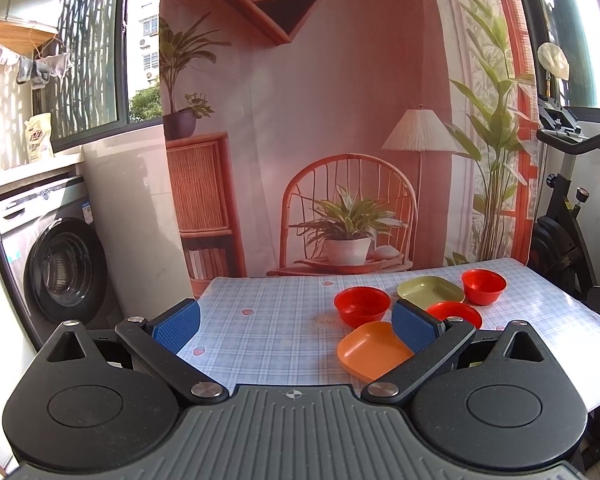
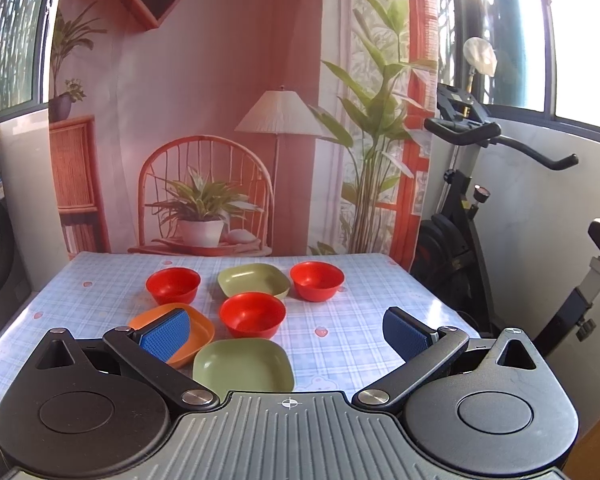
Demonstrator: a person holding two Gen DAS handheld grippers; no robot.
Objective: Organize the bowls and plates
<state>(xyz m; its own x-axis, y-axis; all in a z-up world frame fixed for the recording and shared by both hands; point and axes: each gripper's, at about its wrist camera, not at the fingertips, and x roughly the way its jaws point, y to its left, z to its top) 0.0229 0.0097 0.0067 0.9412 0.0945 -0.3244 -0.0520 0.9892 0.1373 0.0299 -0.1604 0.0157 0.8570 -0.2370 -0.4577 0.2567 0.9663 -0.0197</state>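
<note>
Nearest of all, the right gripper [image 2: 288,334] is hovering above the table's near edge with its blue-padded fingers [image 2: 404,336] spread wide and nothing between them. Just beyond it, at about six o'clock among the dishes, a square olive-green plastic plate [image 2: 244,364] is lying flat on the blue-and-white checked tablecloth [image 2: 360,320]. At eight o'clock, just beside that plate, a square orange plastic plate [image 2: 198,330] is sitting partly behind the gripper's left pad. At the centre of the group a round red plastic bowl [image 2: 253,315] is standing upright, close to both plates. Farther back, a second red bowl [image 2: 173,285] is standing at ten o'clock, a second olive-green square plate [image 2: 254,280] at twelve o'clock, and a third red bowl [image 2: 317,280] at two o'clock; the three are forming a rough row, apart from each other.

Meanwhile, the left gripper [image 1: 296,326] is hanging over the table's left side, its jaws likewise standing wide apart and empty, with the dishes lying off at its two o'clock. Behind the table a printed fabric backdrop [image 2: 220,100] showing a chair, lamp and plants is hanging. A grey front-loading washing machine [image 1: 52,264] is standing at nine o'clock, and a black exercise bike [image 2: 468,200] at three o'clock.
</note>
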